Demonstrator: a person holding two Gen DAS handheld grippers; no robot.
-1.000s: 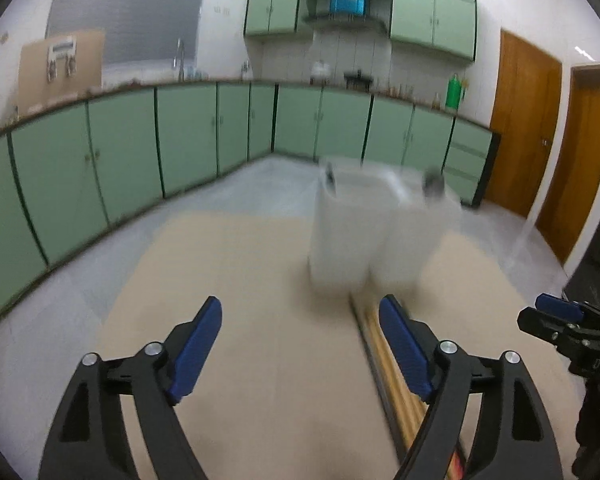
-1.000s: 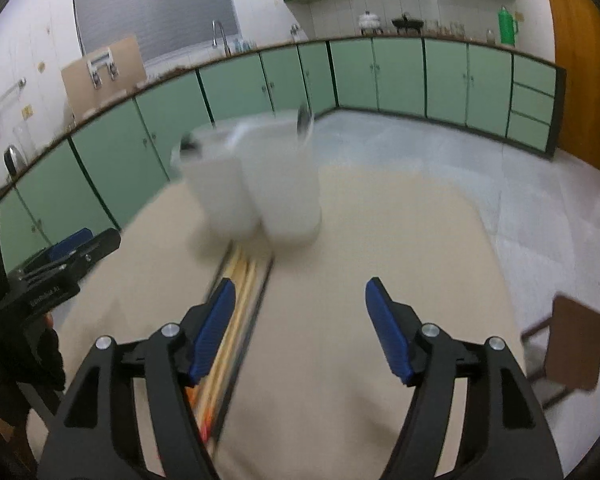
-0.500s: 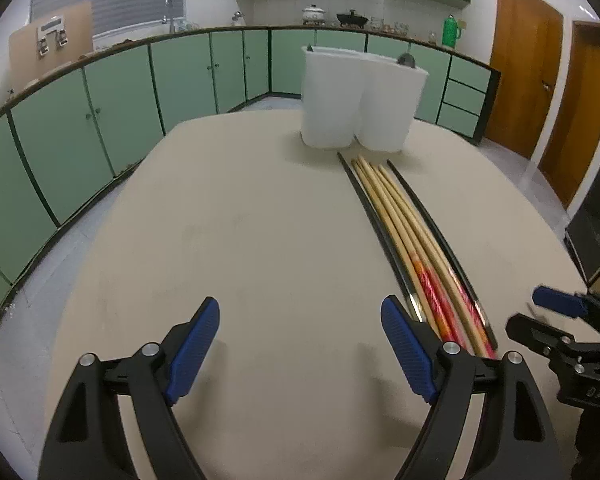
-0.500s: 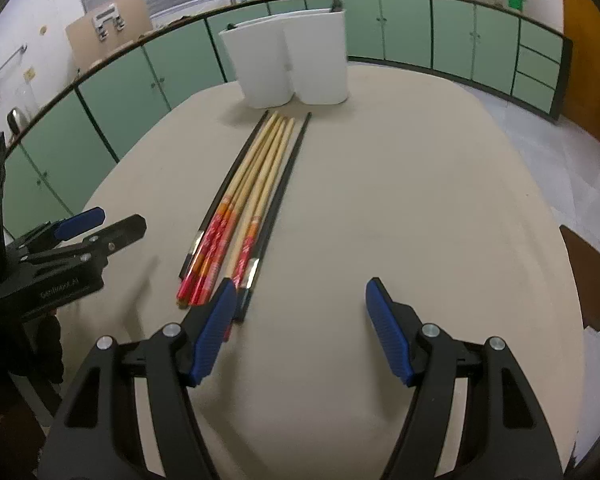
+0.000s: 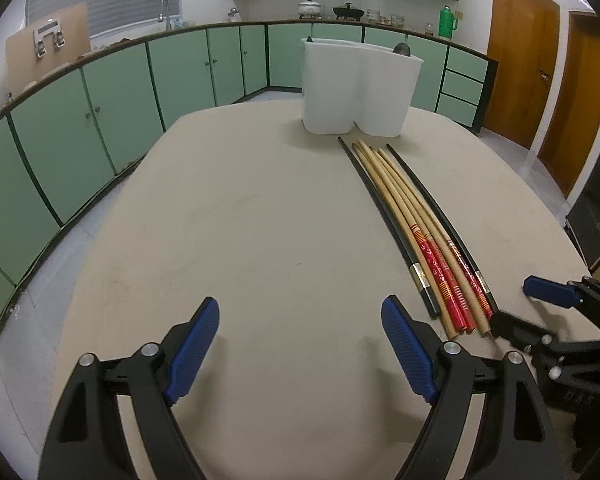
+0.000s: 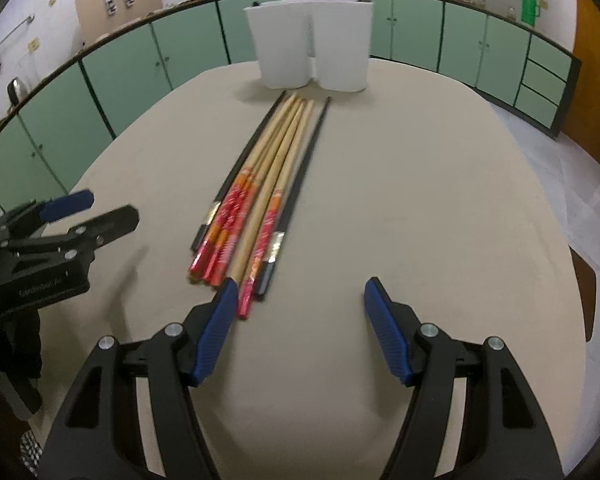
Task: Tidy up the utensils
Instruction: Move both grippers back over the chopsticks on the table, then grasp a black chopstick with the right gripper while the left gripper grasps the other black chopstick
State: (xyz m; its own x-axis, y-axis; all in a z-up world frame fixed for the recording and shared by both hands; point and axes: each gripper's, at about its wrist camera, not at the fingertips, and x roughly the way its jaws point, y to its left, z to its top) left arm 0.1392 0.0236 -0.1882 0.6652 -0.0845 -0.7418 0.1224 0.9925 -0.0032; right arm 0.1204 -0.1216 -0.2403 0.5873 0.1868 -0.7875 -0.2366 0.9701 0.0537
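Observation:
A row of chopsticks [image 5: 416, 220] [image 6: 268, 184] lies lengthwise on the beige table [image 5: 240, 220] [image 6: 420, 200]: several bamboo ones with red ends, flanked by two black ones. At the table's far end stands a white two-compartment utensil holder [image 5: 356, 88] [image 6: 312, 44], with dark utensil tips poking out. My left gripper [image 5: 300, 312] [image 6: 110, 206] hovers open and empty over bare table, left of the chopsticks' near ends. My right gripper [image 6: 300, 286] [image 5: 520, 304] is open and empty, its left finger just beside the red ends.
Green cabinets [image 5: 100, 128] run around the room behind the table. Wooden doors [image 5: 520, 52] stand at the right. A brown chair seat [image 6: 580, 292] shows past the table's right edge. A green thermos [image 5: 446, 20] sits on the counter.
Both grippers have drawn back from the white holder and sunk toward the table, so the whole row of chopsticks has come into view. Both stayed open and empty.

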